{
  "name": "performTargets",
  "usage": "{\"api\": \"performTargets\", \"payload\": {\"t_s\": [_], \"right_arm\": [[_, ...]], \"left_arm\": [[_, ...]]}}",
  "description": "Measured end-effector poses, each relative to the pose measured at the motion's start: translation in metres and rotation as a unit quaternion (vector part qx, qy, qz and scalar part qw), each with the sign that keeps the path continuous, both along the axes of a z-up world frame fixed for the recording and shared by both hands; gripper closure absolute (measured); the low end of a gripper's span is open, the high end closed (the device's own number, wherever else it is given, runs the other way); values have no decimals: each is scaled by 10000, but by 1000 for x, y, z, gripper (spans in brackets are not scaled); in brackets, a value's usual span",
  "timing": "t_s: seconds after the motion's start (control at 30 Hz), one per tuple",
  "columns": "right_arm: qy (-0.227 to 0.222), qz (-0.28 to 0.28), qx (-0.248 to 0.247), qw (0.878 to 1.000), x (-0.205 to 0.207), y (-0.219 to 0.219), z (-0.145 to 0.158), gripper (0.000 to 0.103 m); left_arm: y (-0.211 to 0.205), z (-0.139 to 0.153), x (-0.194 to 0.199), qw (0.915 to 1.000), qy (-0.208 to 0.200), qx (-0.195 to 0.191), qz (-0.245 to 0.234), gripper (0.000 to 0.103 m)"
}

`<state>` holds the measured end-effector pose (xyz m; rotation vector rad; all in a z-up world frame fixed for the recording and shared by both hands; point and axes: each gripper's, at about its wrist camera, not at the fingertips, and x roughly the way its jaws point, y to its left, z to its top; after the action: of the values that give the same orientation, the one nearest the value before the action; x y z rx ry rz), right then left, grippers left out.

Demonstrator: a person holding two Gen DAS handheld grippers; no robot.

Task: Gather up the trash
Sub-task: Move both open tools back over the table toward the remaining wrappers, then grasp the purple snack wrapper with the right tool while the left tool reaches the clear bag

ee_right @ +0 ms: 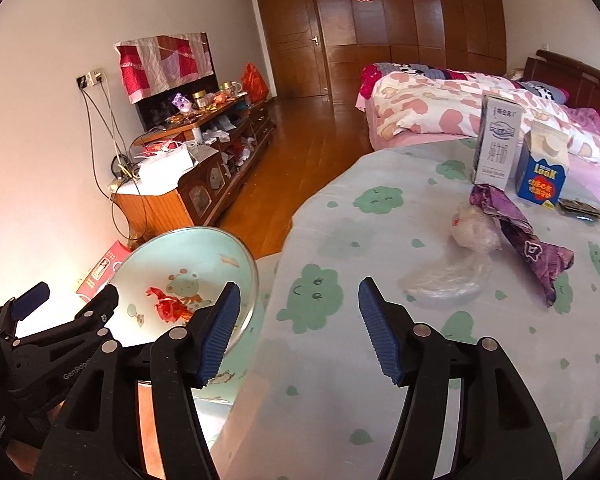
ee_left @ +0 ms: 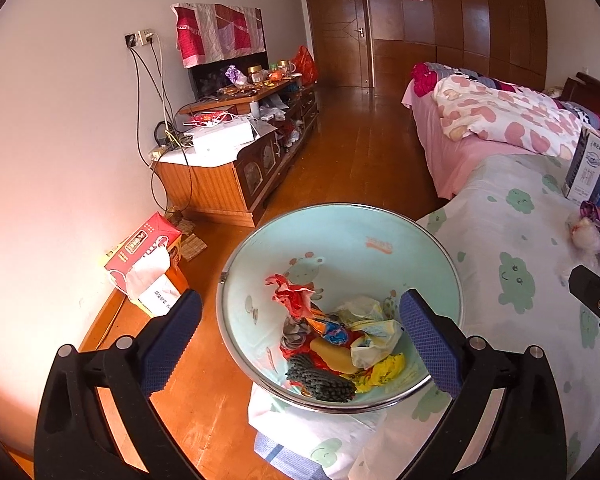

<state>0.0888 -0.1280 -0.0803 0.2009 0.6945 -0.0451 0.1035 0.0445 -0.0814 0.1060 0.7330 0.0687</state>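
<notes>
Beside the bed: a mint-green trash bin stands on the wood floor, touching the near left edge of the cloth-covered desk.
Bin contents: crumpled wrappers, a dark mesh piece and a yellow bag lie at the bottom; room remains above them.
Left claw: spread wide and empty, poised right over the bin's mouth, pointing down into it.
Right claw: about half spread, nothing between its pads, hanging over the near left part of the desk.
Remaining trash: a clear plastic bag and a purple wrapper lie touching on the desk; behind them stand a grey carton and a blue carton, with a dark packet to their right.
Key relation: the plastic bag lies ahead and to the right of the right claw, the nearer hand by far.
Long axis: the purple wrapper runs from far left to near right, slanting across the claw's line.
Likely next move: reach far-right for the bag, I judge.
Open room: bare cloth between claw and bag; no obstacle.
Edges: the desk's left edge drops to the bin, so the carry back is short.
</notes>
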Motion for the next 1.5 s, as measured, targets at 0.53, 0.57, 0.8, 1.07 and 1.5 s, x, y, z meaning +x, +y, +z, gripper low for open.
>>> {"api": "performTargets", "payload": {"t_s": [0.53,0.57,0.8,1.07,1.5], "right_arm": [[91,-581,-90,9982,-31,-68,-6,32],[93,-594,-92,9981,-31,-69,-5,32],[110,-954,-165,9952,-46,-95,-7,32],[125,-1320,-131,9911,-65,-139,-13,33],[320,-863,-409,9949,-26,-212,-6,54]], "left_arm": [[-45,-7,-27,9975,146,-363,-586,6],[-48,-8,-29,9972,177,-376,-625,6],[-70,-12,-36,9954,261,-313,-871,6],[-92,-20,-38,9922,380,-240,-1162,6],[-124,-32,-26,9869,468,-213,-1529,7]]}}
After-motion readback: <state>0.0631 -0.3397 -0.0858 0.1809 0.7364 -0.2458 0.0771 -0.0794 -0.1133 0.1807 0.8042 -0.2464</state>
